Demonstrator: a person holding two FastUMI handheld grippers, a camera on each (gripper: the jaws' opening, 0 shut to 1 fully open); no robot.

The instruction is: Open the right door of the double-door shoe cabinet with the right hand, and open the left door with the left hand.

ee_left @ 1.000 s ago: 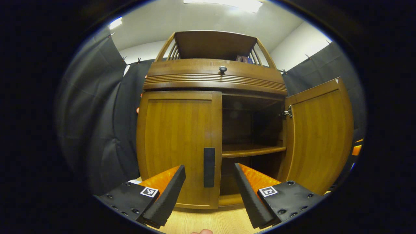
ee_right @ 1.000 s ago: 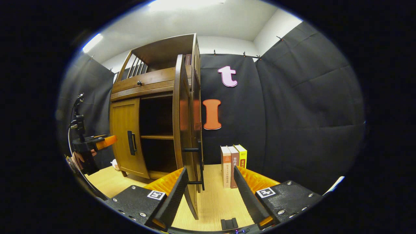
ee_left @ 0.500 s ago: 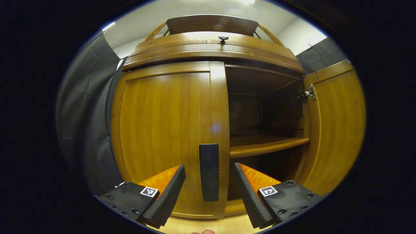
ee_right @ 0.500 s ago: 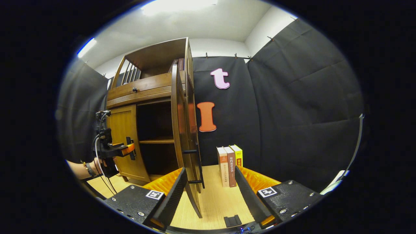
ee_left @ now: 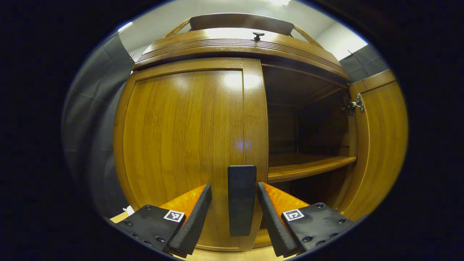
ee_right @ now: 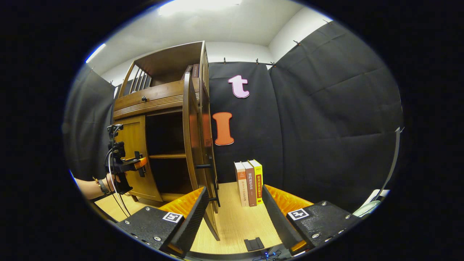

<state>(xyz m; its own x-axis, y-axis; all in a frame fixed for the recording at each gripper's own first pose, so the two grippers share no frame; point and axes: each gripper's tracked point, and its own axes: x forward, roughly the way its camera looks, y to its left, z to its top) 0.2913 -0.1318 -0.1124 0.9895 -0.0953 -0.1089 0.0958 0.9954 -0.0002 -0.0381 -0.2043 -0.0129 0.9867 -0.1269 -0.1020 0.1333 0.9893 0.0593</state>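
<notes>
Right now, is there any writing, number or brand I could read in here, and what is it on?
"2022": at the top of the yellow book, on its spine, as far as I can tell.
The rest of that spine, and the spines of the two books beside it: print too small to read.
The black-and-white squares: patterns, not words.
The cabinet: no writing.

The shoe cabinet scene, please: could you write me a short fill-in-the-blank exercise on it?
1. The right door of the shoe cabinet stands ____.
2. The left hand-held gripper has the left door's ____ between its fingers.
3. Beside the cabinet stand ____ upright books.
4. The left door is still ____.

Missing words: open; handle; three; closed
</notes>
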